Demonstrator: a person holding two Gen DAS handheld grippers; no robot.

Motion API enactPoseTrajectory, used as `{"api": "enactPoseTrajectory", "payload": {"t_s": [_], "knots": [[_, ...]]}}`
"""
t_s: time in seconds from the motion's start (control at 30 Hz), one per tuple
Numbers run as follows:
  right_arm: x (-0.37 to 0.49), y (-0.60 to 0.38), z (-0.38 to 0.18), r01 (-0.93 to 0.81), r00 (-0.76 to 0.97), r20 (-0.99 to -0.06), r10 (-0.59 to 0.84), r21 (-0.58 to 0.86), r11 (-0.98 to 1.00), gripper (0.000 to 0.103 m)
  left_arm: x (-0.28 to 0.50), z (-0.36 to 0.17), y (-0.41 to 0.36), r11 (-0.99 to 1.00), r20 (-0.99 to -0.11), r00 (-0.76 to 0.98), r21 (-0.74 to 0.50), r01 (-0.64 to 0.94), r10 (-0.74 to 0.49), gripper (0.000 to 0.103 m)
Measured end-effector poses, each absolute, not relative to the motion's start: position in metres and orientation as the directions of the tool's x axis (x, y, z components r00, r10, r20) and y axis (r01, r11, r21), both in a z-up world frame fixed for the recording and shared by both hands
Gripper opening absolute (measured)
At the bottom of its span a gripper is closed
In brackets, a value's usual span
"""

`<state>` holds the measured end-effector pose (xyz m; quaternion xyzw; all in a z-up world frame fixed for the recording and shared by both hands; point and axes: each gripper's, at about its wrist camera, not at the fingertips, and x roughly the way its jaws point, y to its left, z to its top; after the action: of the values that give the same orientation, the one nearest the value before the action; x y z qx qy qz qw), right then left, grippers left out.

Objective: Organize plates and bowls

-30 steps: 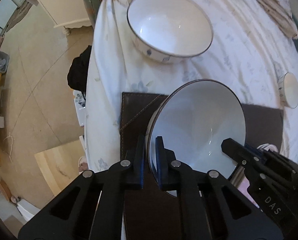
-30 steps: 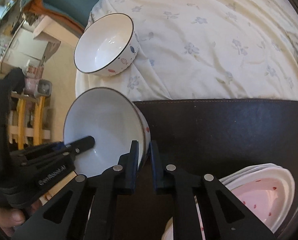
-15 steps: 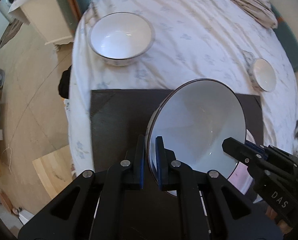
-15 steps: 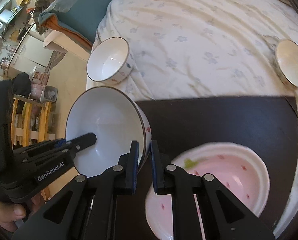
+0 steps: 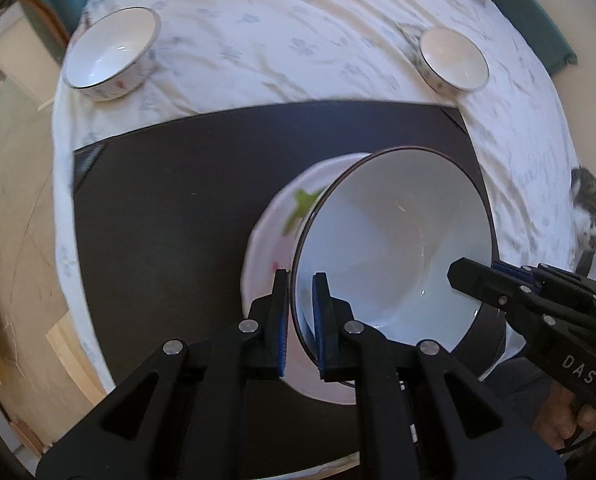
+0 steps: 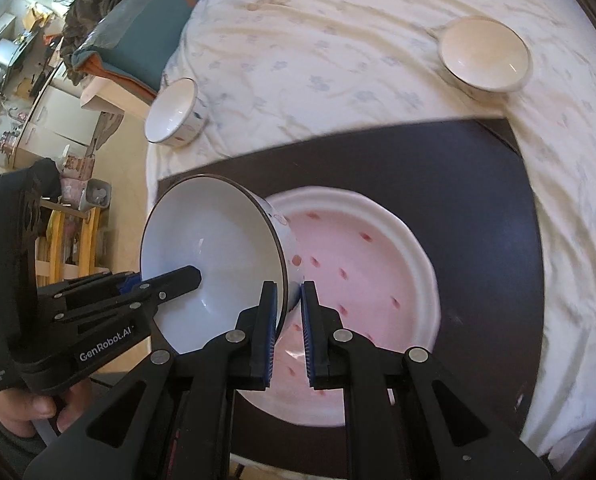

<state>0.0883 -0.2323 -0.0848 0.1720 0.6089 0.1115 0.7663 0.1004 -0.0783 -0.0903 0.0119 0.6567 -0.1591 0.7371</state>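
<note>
Both grippers hold one large white bowl with a dark rim point(image 5: 394, 248) point(image 6: 213, 264) by opposite sides of its rim. My left gripper point(image 5: 300, 312) is shut on its near rim; my right gripper point(image 6: 287, 312) is shut on the other side. The bowl hangs tilted just above a white and pink plate point(image 6: 362, 280) point(image 5: 273, 232) on a dark mat point(image 5: 169, 208) point(image 6: 478, 184). A second bowl point(image 5: 109, 54) point(image 6: 175, 114) stands on the cloth at the far left, and a small bowl point(image 5: 452, 60) point(image 6: 484, 54) at the far right.
The table has a white flowered cloth point(image 5: 281, 28) point(image 6: 338, 40). Its left edge drops to the floor point(image 5: 13, 184). A teal cushion point(image 6: 137, 36) lies beyond the far left corner. A cat point(image 5: 588, 208) sits at the right table edge.
Both grippers have carried the bowl to the right, from the mat's left side to above the pink plate. Their grip on the rim is unchanged.
</note>
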Motion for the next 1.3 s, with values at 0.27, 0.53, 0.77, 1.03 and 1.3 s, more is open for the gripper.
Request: {"api": "enactPoseTrajectory", "payload": {"t_s": [0.27, 0.53, 0.77, 1.03, 1.3], "knots": [[0.067, -0.264, -0.114, 0.113, 0.229, -0.876, 0.425, 0.458, 0.882, 0.013, 0.094, -0.111, -0.100, 0.941, -0.980, 0.056, -0.168, 0.293, -0.192, 0.008], [0.059, -0.270, -0.123, 0.130, 0.238, -0.859, 0.453, 0.491, 0.861, 0.015, 0.097, -0.122, -0.102, 0.942, -0.982, 0.034, -0.169, 0.291, -0.187, 0.008], [0.059, -0.271, -0.133, 0.141, 0.221, -0.855, 0.470, 0.505, 0.852, 0.016, 0.101, -0.125, -0.100, 0.940, -0.982, 0.029, -0.172, 0.295, -0.189, 0.008], [0.061, -0.272, -0.132, 0.141, 0.239, -0.849, 0.471, 0.510, 0.848, 0.019, 0.107, -0.129, -0.101, 0.940, -0.981, 0.020, -0.180, 0.291, -0.194, 0.008], [0.063, -0.271, -0.130, 0.136, 0.243, -0.854, 0.459, 0.499, 0.856, 0.020, 0.107, -0.129, -0.101, 0.939, -0.981, 0.022, -0.176, 0.294, -0.191, 0.009]]}}
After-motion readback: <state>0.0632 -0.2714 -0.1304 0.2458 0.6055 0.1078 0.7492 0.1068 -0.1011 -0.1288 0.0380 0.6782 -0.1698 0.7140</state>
